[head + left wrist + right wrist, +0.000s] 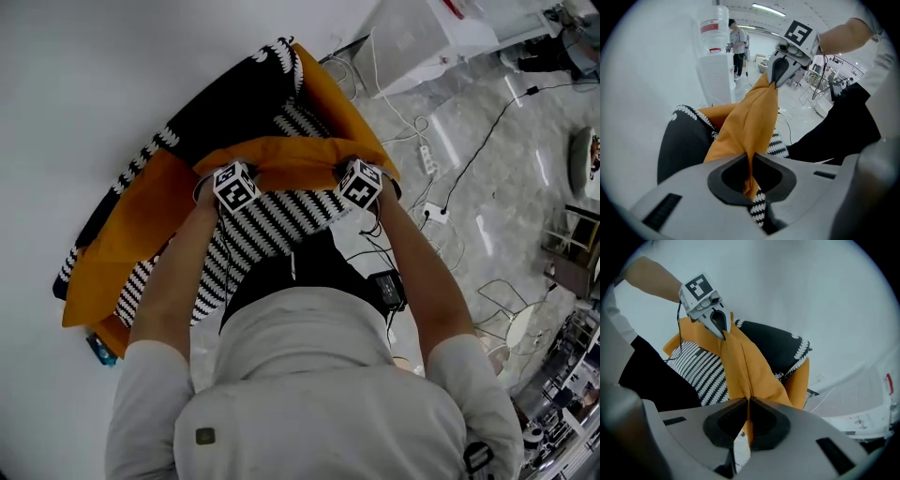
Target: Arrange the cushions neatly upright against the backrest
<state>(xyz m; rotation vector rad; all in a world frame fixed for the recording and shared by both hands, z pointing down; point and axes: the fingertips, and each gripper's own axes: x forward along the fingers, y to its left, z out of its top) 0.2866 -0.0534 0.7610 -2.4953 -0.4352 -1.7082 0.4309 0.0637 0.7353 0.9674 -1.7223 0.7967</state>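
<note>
A plain white wall (84,103) fills the left of your head view and marble floor (487,234) the right, with the cushion pile between them. The orange cushion (281,155) lies on top, over a striped cushion (272,220) and a black cushion (225,103) farther off. Your left gripper (751,176) and right gripper (748,420) each pinch its near edge, jaws closed on orange fabric. Only the gripper views show this, since from above the marker cubes (236,185) cover the jaws. The left gripper view alone shows a water dispenser (715,70) and a person (738,47) standing far off. Cables (487,141) and a power strip (427,159) lie on the floor to the right
</note>
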